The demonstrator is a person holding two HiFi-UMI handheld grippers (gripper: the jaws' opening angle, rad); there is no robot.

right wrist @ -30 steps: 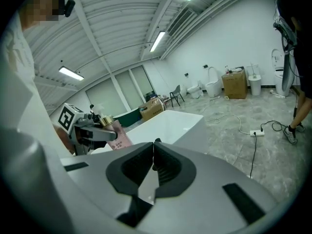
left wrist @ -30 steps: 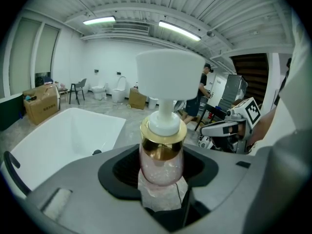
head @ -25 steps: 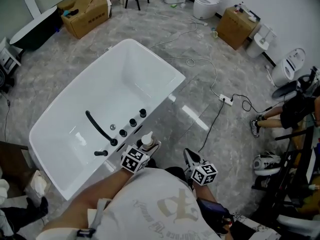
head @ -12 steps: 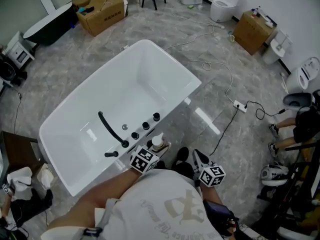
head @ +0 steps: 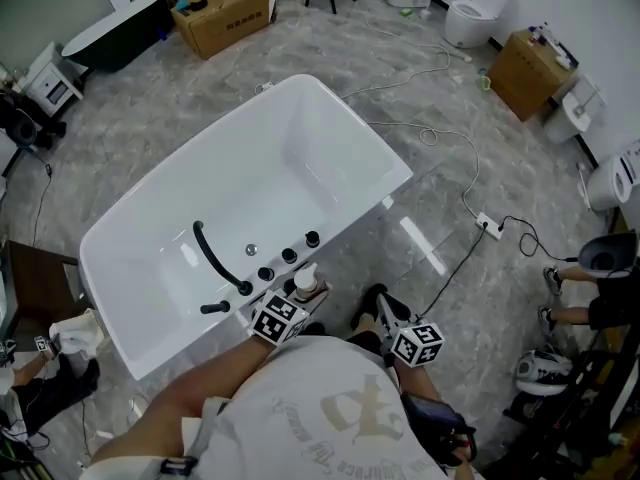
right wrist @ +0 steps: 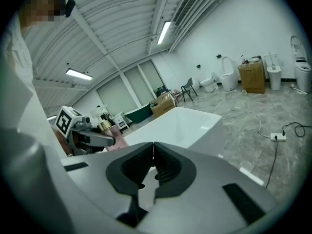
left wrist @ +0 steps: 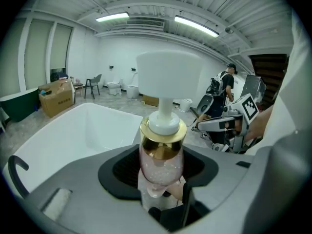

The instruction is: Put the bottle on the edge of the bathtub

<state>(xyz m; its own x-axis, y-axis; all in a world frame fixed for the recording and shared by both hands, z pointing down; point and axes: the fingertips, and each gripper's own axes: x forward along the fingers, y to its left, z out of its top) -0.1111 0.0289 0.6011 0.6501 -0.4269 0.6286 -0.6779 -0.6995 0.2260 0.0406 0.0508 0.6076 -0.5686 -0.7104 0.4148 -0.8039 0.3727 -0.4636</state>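
Observation:
A pink pump bottle (left wrist: 161,162) with a gold collar and white pump head stands upright between the jaws of my left gripper (left wrist: 161,179), which is shut on it. In the head view the bottle (head: 305,286) and the left gripper (head: 290,308) hang just off the near rim of the white bathtub (head: 150,348), beside its black taps (head: 288,255) and black spout (head: 213,258). My right gripper (head: 395,320) is to the right of the tub, over the floor, shut with nothing in it (right wrist: 152,168). From the right gripper view the bottle (right wrist: 105,126) shows at the left.
A grey marble floor surrounds the tub. A white cable (head: 450,158) runs to a power strip (head: 489,227) on the right. Cardboard boxes (head: 225,8) and toilets (head: 470,18) stand at the back. A person's legs (head: 580,308) show at the right edge.
The view has shifted, with the tub sliding right and down in frame. The left gripper with the bottle stays near the tub's near rim by the taps. The right gripper stays shut.

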